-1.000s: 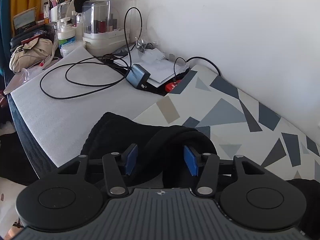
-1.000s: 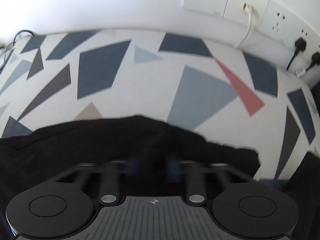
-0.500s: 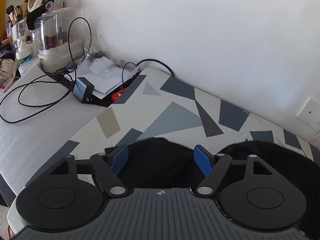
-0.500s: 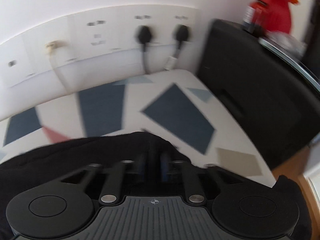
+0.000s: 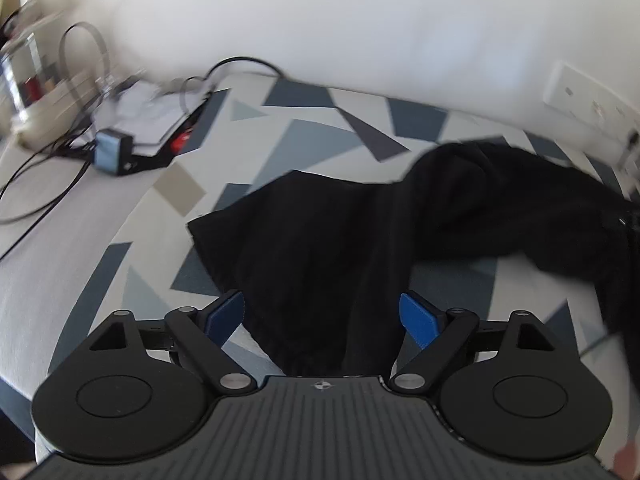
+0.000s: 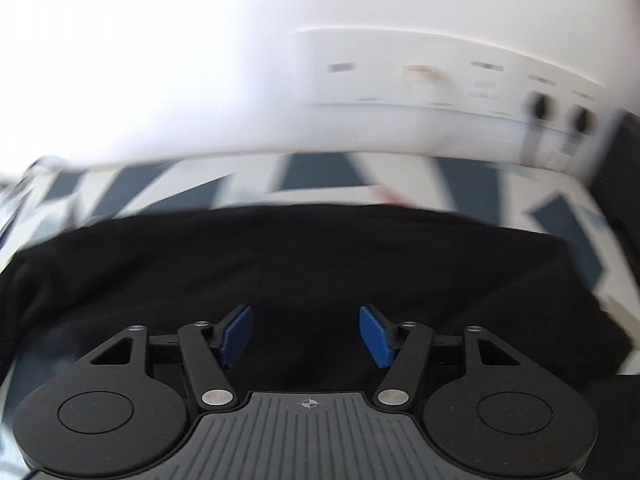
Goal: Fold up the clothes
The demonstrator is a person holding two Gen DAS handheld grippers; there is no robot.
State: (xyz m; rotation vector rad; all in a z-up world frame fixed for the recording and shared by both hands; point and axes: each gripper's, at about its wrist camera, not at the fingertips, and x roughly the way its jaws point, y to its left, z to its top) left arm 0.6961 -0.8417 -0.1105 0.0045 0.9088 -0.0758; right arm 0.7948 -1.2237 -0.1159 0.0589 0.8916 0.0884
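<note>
Nearest in the left wrist view, the left gripper (image 5: 322, 314) has its blue pads (image 5: 418, 317) spread wide, holding nothing; a strip of the black garment (image 5: 320, 248) runs between them without touching either pad. The right gripper (image 6: 306, 336) is likewise released, its blue pads (image 6: 374, 334) apart above dark cloth (image 6: 304, 264) that fills the lower half of that blurred view.

The garment lies on a surface covered in a white sheet with grey and navy triangles (image 5: 304, 140). From the left view it spreads as a flat panel with a straight left edge and a pointed corner, then rises into a bunched fold toward the right — a pale patch of sheet shows under that fold. Bare patterned sheet lies left of the garment and beyond its far edge.

Farther left, past the sheet's edge, sit a small grey charger block (image 5: 112, 151) and looping black cables (image 5: 48, 184) on a plain white mat. Behind everything stands a white wall (image 5: 320, 20) — with blurred sockets (image 6: 540, 106) seen from the right wrist.
</note>
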